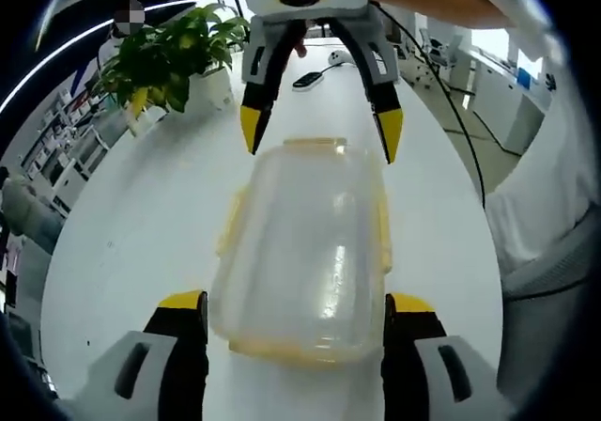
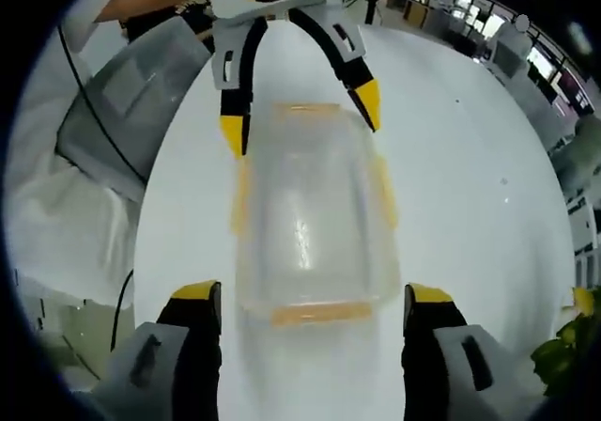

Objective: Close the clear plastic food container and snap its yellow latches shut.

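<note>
A clear plastic container [image 1: 310,252] with its lid on lies lengthwise on the white table [image 1: 141,214], between my two grippers, which face each other. Yellow latches [image 1: 230,222] stick out along its sides and ends. My left gripper [image 1: 296,310] is open, its yellow-tipped jaws straddling the near end of the container. My right gripper [image 1: 319,132] hangs open over the far end. In the right gripper view the container [image 2: 310,224] lies between my right gripper [image 2: 312,295] below and my left gripper [image 2: 300,118] above, with a yellow latch [image 2: 319,313] at the near end.
A potted plant [image 1: 174,59] stands at the far left of the table, with a mouse [image 1: 340,57] and a dark flat object [image 1: 307,80] beyond the container. A black cable [image 1: 460,111] runs along the right. A person in white [image 1: 554,186] stands beside the table edge.
</note>
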Tool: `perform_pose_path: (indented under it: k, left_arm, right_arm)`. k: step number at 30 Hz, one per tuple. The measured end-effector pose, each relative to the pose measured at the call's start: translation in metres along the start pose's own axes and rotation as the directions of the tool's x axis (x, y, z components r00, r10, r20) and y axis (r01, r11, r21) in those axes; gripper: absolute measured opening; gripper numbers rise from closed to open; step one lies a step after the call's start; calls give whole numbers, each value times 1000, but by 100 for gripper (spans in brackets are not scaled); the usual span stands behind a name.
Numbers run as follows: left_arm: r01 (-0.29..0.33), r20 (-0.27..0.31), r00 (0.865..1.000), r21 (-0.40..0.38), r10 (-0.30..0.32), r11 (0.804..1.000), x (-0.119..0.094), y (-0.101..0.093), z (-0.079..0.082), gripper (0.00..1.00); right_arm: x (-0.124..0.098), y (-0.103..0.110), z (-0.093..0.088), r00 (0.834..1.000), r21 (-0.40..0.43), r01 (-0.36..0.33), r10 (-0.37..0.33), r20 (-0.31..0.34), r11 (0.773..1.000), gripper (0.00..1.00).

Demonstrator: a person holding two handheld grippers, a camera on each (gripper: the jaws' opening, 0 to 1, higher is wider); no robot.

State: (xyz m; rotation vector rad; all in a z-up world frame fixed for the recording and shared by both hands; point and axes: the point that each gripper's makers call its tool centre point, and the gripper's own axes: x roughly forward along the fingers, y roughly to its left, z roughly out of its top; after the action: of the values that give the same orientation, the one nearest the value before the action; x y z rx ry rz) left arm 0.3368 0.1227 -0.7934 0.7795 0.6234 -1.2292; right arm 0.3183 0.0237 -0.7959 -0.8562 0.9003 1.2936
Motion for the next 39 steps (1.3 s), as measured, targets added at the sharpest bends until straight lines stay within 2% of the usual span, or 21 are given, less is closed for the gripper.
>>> perform_pose_path:
  k: [3,5,11,16,29,39]
  left_arm:
    - [-1,1,1000,6,1,1000,0,0,1,72]
    - [0,1,1000,3,0,1000,1,1,0,72]
    - [4,-8,1000,1,-4,1000,-1,0,-2,71]
    - [3,-28,1000,7,-3,1000,-6,0,-9,71]
    - [11,-79,997,22,-9,1000,-27,-2,-39,71]
    - [5,-85,996,5,-4,1000,-53,-3,-72,71]
  right_arm:
    - [2,-1,1,1000,5,2,-3,10,1000,74]
    - [2,-7,3,999,1,35,-35,15,999,69]
    - [4,-4,7,1000,-2,26,-26,4,1000,69]
    - [7,-3,14,1000,-1,27,-27,7,1000,69]
    - [21,6,44,999,5,29,-29,19,1000,69]
    - [37,15,81,1000,-13,21,-20,22,1000,69]
